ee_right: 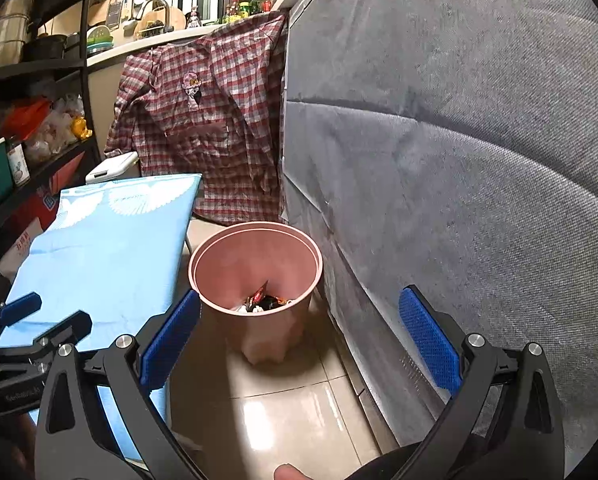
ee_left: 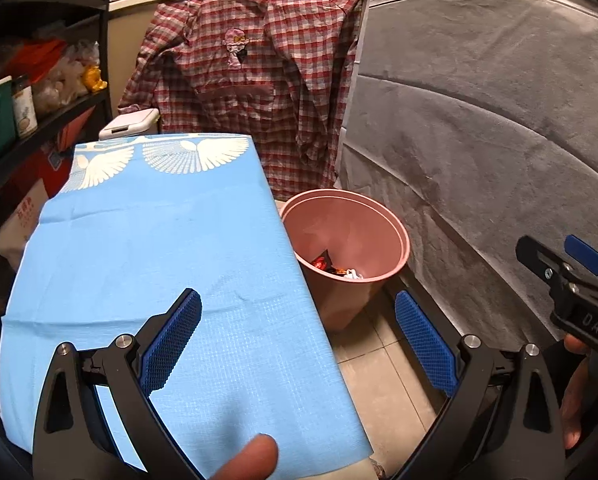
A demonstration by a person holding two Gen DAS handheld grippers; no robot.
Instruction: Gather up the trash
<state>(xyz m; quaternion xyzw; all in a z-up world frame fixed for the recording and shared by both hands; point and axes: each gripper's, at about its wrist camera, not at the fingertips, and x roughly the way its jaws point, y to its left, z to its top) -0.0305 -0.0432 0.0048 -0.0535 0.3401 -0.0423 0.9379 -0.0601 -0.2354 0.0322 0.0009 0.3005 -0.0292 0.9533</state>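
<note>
Right wrist view: round pink plastic bin (ee_right: pixel 255 280) holds crinkled wrappers (ee_right: pixel 265 302); right gripper (ee_right: pixel 299 344) and left gripper (ee_left: pixel 299 344) gape empty, ribbed blue pads (ee_right: pixel 427 344) apart.

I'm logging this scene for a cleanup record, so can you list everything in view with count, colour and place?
trash bin: one, pink, on the tiled floor between table and grey cover.
wrappers: several, red, black and white, at the bin's bottom.
table cover: one, light blue with white wing prints, left of the bin.
plaid shirt: one, red and grey, hanging behind the bin.
grey fabric cover: one, right of the bin.
shelf rack: one, black, far left, holding jars and bags.
left claw: open, empty, above the table edge.
right claw: open, empty, facing the bin.
</note>
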